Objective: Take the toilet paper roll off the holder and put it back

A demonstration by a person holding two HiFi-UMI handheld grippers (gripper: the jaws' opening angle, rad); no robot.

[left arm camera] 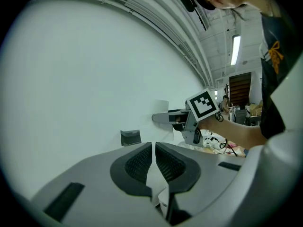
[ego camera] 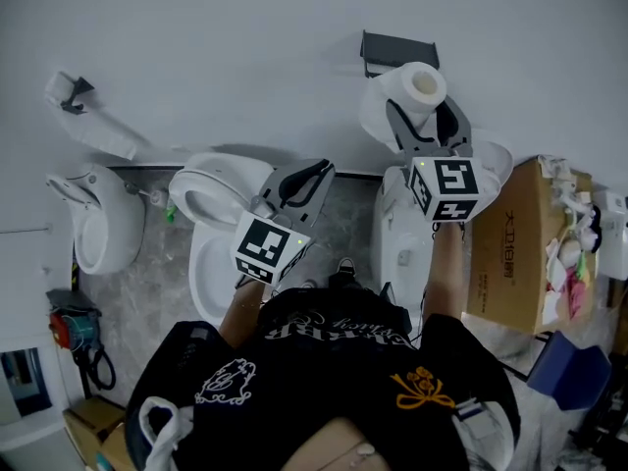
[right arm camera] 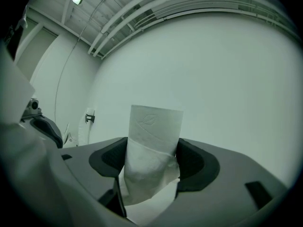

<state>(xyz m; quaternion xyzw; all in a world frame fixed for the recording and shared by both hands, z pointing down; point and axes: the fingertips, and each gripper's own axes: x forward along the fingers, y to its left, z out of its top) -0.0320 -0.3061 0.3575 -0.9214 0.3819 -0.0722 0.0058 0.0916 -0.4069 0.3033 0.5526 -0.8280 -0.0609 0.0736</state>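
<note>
A white toilet paper roll point(ego camera: 419, 84) is held in the air just below the dark wall holder point(ego camera: 397, 51), with my right gripper point(ego camera: 428, 118) shut on it. In the right gripper view the roll point(right arm camera: 155, 136) stands upright between the dark pads point(right arm camera: 195, 164), squeezed in at its lower part, in front of the bare white wall. My left gripper point(ego camera: 302, 186) hangs lower and to the left, over the toilet, its jaws shut on nothing. The left gripper view shows its pads point(left arm camera: 142, 163) nearly touching, with the holder point(left arm camera: 131, 137) and the right gripper point(left arm camera: 163, 118) beyond them.
A white toilet point(ego camera: 221, 226) stands below the left gripper and a urinal point(ego camera: 96, 229) is at the far left. A second white fixture point(ego camera: 400, 248) sits under the right arm. A cardboard box point(ego camera: 513, 253) stuffed with paper stands at the right. Another wall bracket point(ego camera: 69, 90) is at upper left.
</note>
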